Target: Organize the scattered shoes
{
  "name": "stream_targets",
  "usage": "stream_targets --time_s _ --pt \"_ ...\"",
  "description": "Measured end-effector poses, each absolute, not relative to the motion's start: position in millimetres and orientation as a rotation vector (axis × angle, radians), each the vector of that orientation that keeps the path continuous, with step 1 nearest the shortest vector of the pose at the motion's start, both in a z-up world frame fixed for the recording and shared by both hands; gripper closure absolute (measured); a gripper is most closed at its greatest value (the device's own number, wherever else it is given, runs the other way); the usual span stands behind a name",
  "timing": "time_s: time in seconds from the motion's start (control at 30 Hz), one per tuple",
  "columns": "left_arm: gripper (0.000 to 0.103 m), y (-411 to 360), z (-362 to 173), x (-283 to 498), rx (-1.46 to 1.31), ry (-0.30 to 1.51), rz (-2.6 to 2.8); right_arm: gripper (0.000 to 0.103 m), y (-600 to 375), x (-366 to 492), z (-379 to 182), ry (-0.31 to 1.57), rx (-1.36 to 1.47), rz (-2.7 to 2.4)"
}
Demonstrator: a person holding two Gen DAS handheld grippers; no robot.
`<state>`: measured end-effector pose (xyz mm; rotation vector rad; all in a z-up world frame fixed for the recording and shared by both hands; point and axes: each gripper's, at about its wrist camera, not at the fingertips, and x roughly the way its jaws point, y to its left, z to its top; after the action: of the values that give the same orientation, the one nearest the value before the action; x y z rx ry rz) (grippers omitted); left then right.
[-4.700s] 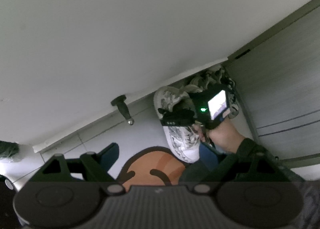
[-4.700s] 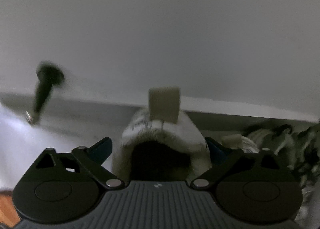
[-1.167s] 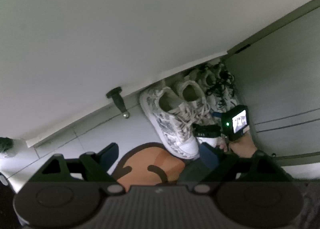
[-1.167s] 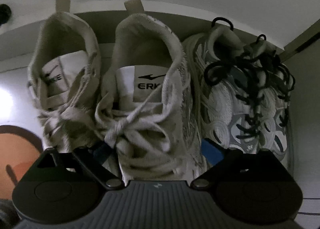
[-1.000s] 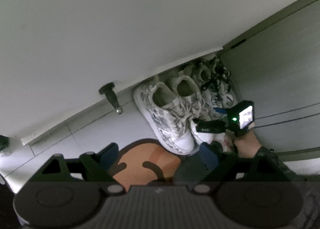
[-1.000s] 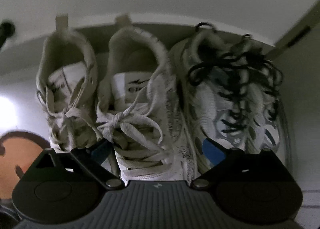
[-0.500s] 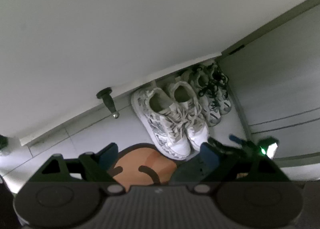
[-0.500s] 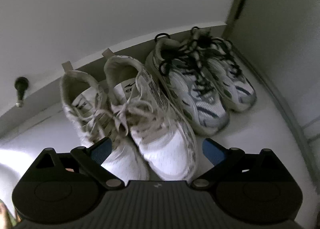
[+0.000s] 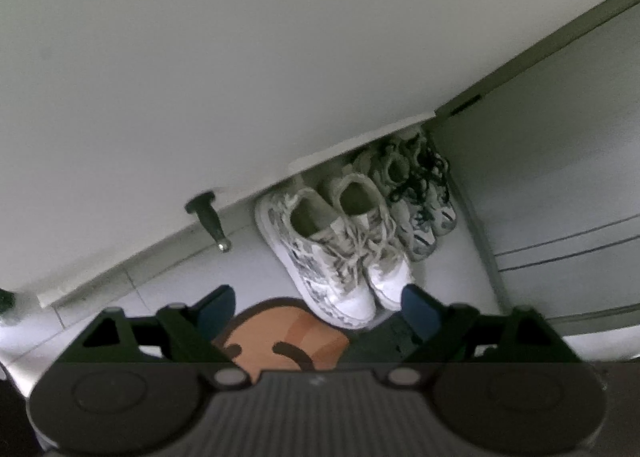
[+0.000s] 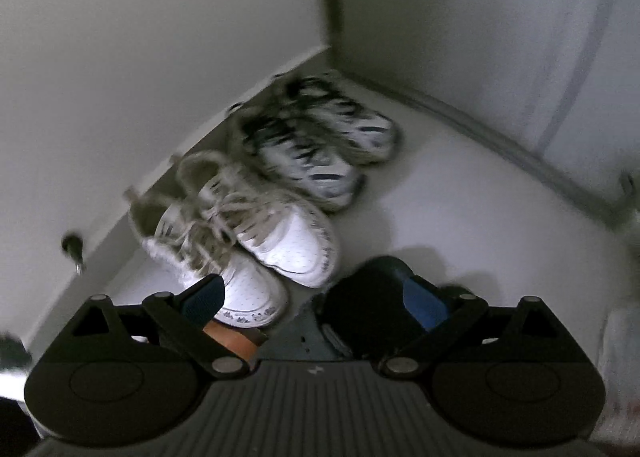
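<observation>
Two grippers hang over the floor, and neither carries anything. Our left gripper is spread wide, nothing between the pads, tilted down at the orange mat right under its fingers. Our right gripper is also apart, its jaws closing a little on empty air; in its view a dark rounded shape, maybe a slipper, sits just behind the right finger, though it is too dim for us to name.

Just past the mat stands the white pair, toes toward us, the two shoes touching side by side. That reads as deliberate: heels to the wall, toes out, easy to step into. Beyond them, tucked into the corner where wall meets door, sits the black-laced pair, lined up the same way and just beside the white ones, so the four make one row along the skirting. The corner keeps them out of the walkway, we'd say.

Left of the row, a door stop juts from the wall, well apart from the shoes.

Both pairs look parked; our guess is this corner is done.
</observation>
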<state>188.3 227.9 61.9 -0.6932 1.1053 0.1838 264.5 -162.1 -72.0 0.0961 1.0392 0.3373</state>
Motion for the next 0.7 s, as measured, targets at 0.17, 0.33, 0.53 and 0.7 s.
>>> stream_targets --time_s 0.17,0.33,0.53,0.7 --pt "0.012 216.2 61.8 190.1 -0.665 1.110 0.170 0.017 -191.5 257.6 -83.1 1.093 0.198 0.259" --pt "0.012 215.5 61.4 186.7 -0.651 1.113 0.175 0.018 -206.1 253.0 -99.5 1.126 0.264 0.227" --pt "0.012 228.6 58.6 179.1 -0.665 1.113 0.233 0.019 -205.1 250.0 -113.0 1.149 0.302 0.228" --pt "0.012 234.3 61.8 174.5 -0.673 1.096 0.264 0.019 -177.8 249.0 -125.4 1.146 0.248 0.273"
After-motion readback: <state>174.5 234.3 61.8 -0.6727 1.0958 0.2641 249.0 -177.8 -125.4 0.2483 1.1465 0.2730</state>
